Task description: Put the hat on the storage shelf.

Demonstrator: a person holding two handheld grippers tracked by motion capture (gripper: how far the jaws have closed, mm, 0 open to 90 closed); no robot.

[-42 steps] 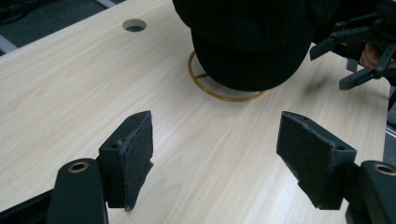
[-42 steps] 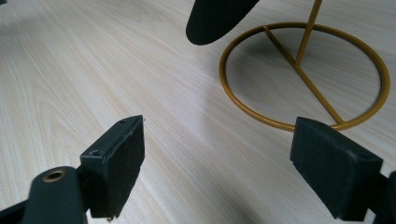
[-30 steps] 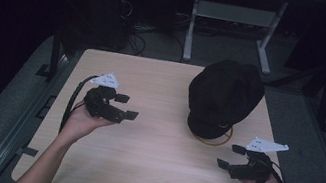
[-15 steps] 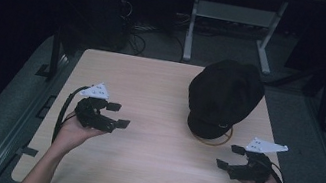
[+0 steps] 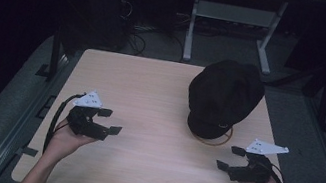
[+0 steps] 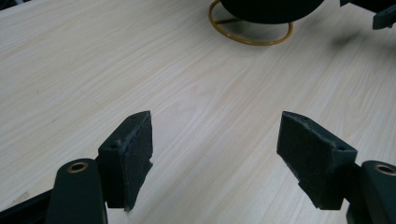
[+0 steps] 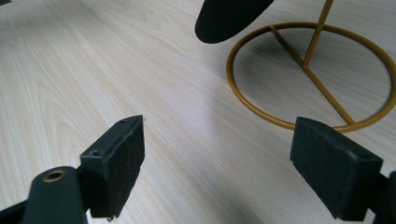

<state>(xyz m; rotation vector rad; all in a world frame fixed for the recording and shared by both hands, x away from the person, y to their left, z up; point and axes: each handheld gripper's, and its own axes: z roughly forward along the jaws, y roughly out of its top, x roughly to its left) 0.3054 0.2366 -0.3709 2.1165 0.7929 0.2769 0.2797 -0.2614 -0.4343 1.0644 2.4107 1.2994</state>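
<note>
A black cap (image 5: 223, 96) hangs on a gold wire stand (image 5: 213, 140) at the table's right middle. Its brim (image 7: 229, 18) juts over the stand's ring base (image 7: 308, 77) in the right gripper view, and the ring (image 6: 250, 35) shows at the top of the left gripper view. My left gripper (image 5: 109, 121) is open above the table's front left, holding nothing. My right gripper (image 5: 229, 159) is open at the front right, just in front of the stand, also holding nothing.
The light wooden table (image 5: 150, 94) ends close behind both hands. Beyond its far edge stand a white metal frame (image 5: 228, 27) and cables (image 5: 133, 20) on a dark floor. Black rails (image 5: 53, 57) run along both sides.
My left gripper has drawn back toward the front left edge of the table. The right gripper and the cap have stayed put.
</note>
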